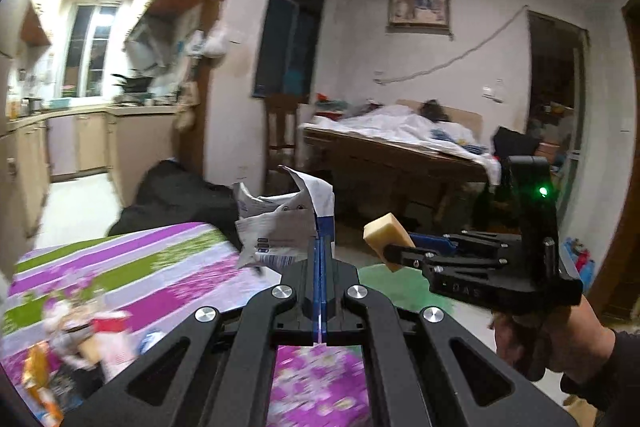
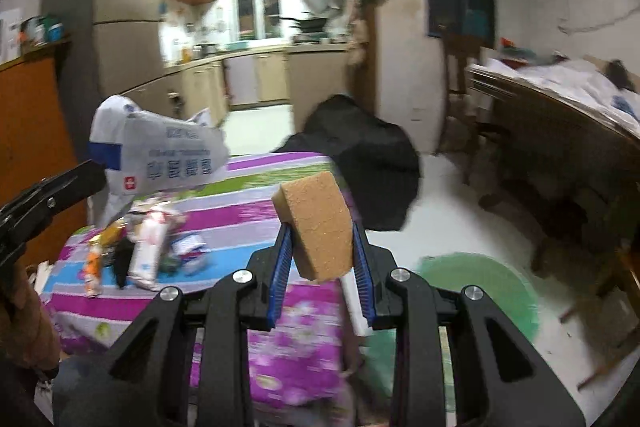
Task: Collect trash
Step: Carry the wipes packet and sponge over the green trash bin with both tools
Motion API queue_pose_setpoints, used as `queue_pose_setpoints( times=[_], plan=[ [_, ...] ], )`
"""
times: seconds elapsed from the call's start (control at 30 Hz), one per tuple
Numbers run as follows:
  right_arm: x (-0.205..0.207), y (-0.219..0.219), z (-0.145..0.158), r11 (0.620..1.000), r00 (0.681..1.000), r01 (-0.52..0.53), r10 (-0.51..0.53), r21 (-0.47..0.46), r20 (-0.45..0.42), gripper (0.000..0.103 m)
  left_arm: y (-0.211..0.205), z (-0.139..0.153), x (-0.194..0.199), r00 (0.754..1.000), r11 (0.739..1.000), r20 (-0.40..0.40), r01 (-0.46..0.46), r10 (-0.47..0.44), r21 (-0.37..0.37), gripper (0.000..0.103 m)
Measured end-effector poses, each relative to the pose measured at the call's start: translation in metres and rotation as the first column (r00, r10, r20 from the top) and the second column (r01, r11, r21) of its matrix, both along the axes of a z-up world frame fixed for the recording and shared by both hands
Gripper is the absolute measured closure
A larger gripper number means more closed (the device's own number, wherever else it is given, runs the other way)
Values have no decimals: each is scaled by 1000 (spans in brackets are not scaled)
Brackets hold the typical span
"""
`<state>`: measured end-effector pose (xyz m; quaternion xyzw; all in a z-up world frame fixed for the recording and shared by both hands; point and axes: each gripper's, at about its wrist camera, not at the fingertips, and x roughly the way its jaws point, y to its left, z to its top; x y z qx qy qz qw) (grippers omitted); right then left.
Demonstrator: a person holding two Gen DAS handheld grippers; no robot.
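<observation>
Crumpled wrapper (image 1: pixel 280 227) hangs in your fully closed left gripper (image 1: pixel 322 247); sponge (image 2: pixel 318 227) sits squeezed in your narrowly parted right gripper (image 2: pixel 324 259), both above the striped table (image 2: pixel 248 223). Thin pinch: a swing may shed the wrapper.

The right gripper (image 1: pixel 390 251) body reads "DAS"; the white wrapper (image 2: pixel 160 155) print stays illegible.

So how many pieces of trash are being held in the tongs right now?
2. A crumpled white-and-blue packet is pinched in the left tongs; a tan sponge is clamped in the right tongs.
</observation>
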<state>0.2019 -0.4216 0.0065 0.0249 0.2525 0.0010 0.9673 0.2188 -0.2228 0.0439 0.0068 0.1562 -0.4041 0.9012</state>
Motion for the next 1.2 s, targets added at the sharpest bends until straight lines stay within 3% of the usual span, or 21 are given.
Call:
queue_pose_setpoints(
  times=[0.3,0.57,0.7,0.93,1.2],
  plan=[
    [-3,-94,-1,985,979,172,-170,7,-113,75,-118,-1,26,980,982,-66,187,-186,14,102],
    [11,-141,-31,975,939,221,-204,32,-276,75,-209,-35,73,928,956,-253,291,-274,35,102],
    [21,-153,-47,972,916,233,-209,28,-342,75,-241,-55,97,891,947,-354,318,-286,36,102],
    [27,-170,-77,964,886,259,-212,60,-412,75,-278,-86,118,835,936,-460,352,-303,23,102],
    [30,-186,-99,955,862,285,-217,86,-459,75,-296,-120,133,809,937,-514,349,-284,31,103]
  ],
)
